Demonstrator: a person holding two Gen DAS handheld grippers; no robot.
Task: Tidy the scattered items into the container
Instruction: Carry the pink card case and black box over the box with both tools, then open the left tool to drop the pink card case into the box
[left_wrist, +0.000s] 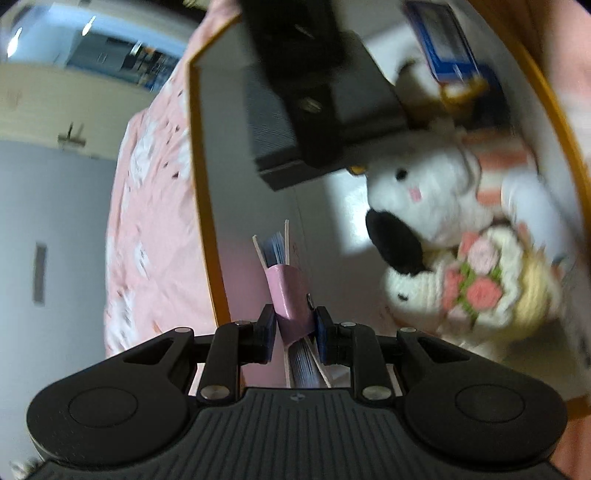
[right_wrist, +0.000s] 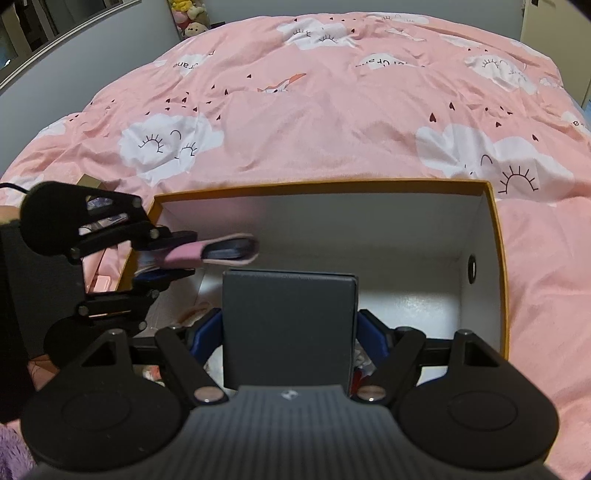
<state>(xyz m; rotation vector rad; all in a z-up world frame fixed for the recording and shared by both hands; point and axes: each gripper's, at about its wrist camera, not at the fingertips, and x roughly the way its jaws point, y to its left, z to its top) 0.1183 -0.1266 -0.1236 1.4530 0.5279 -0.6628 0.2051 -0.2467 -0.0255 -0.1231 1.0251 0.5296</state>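
Over the box (right_wrist: 495, 236), left gripper (left_wrist: 294, 325) clamps a notebook (left_wrist: 288, 291), long axis pointing in; right gripper (right_wrist: 290, 332) grips a dark case (right_wrist: 290, 325), probably lower.

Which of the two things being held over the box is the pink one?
The small pink notebook in the left gripper, clamped by its strap with pages showing. The right gripper holds a plain dark grey box, bigger and closed.

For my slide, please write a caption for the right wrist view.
Right tool holds a dark box over the cardboard container; left tool brings a pink notebook.
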